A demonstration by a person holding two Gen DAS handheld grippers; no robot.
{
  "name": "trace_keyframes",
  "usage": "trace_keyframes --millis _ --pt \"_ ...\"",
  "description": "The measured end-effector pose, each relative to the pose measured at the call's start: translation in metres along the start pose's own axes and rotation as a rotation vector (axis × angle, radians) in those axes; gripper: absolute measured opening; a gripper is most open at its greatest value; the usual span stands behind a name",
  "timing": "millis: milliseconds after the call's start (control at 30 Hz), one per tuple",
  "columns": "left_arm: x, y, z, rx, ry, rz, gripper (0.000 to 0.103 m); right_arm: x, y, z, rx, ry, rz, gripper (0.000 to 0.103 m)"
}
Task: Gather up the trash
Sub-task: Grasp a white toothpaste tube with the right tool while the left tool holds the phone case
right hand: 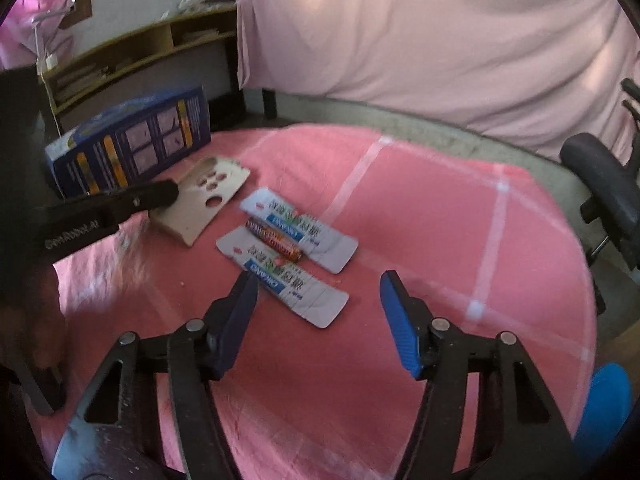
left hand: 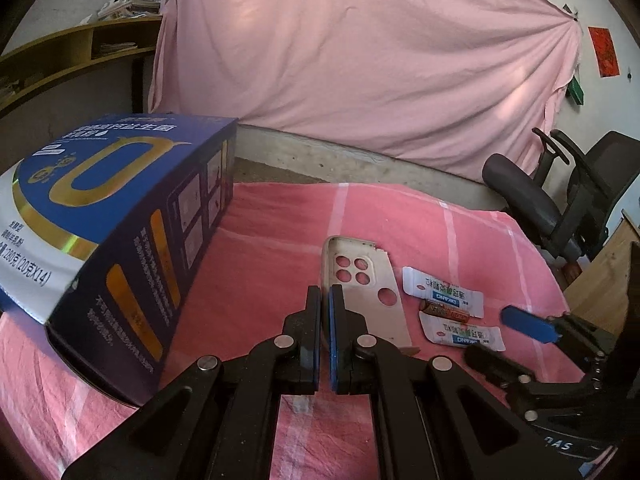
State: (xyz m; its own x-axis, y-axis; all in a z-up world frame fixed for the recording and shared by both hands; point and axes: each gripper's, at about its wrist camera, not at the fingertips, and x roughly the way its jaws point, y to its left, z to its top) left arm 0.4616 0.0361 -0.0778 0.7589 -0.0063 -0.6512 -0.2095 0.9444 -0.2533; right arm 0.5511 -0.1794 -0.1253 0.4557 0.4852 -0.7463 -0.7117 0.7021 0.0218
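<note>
Left gripper (left hand: 325, 294) clamped on cream phone case (left hand: 370, 292), right gripper (right hand: 318, 280) agape, empty, over white sachets (right hand: 298, 286)

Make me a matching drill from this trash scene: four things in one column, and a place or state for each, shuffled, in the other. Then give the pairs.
Things:
1. blue box
2. phone case
3. battery
4. right gripper

Places or states:
A. lies between the two white sachets
B. fingers spread apart, nothing between them
C. stands at the far left of the pink cloth
D. lies flat with its camera holes showing, between the box and the sachets

Pairs: 1-C, 2-D, 3-A, 4-B
</note>
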Motion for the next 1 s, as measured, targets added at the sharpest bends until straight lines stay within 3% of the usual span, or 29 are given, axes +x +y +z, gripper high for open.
trace_keyframes --millis 67,267,567,600,633,1000 --pt "0.000 -0.001 -0.001 0.005 0.001 -0.002 0.001 0.000 -0.001 0.000 0.008 0.001 0.015 0.085" --pt "0.000 -0.004 0.001 0.010 -0.008 -0.004 0.001 -0.005 0.007 -0.004 -0.033 0.006 0.051 0.047" --pt "-0.020 -0.010 -0.006 0.033 -0.061 0.004 0.001 -0.018 0.016 -0.013 -0.037 -0.028 0.040 0.041" --pt "-0.024 -0.010 -0.006 0.035 -0.075 0.007 0.001 -0.022 0.016 -0.014 -0.037 -0.040 0.032 0.038" --pt "-0.028 -0.012 -0.005 0.039 -0.088 0.009 0.001 -0.026 0.017 -0.015 -0.035 -0.057 0.030 0.024" --pt "-0.049 -0.025 -0.009 0.066 -0.136 0.028 0.001 -0.052 0.021 -0.025 -0.026 -0.144 0.005 0.024"
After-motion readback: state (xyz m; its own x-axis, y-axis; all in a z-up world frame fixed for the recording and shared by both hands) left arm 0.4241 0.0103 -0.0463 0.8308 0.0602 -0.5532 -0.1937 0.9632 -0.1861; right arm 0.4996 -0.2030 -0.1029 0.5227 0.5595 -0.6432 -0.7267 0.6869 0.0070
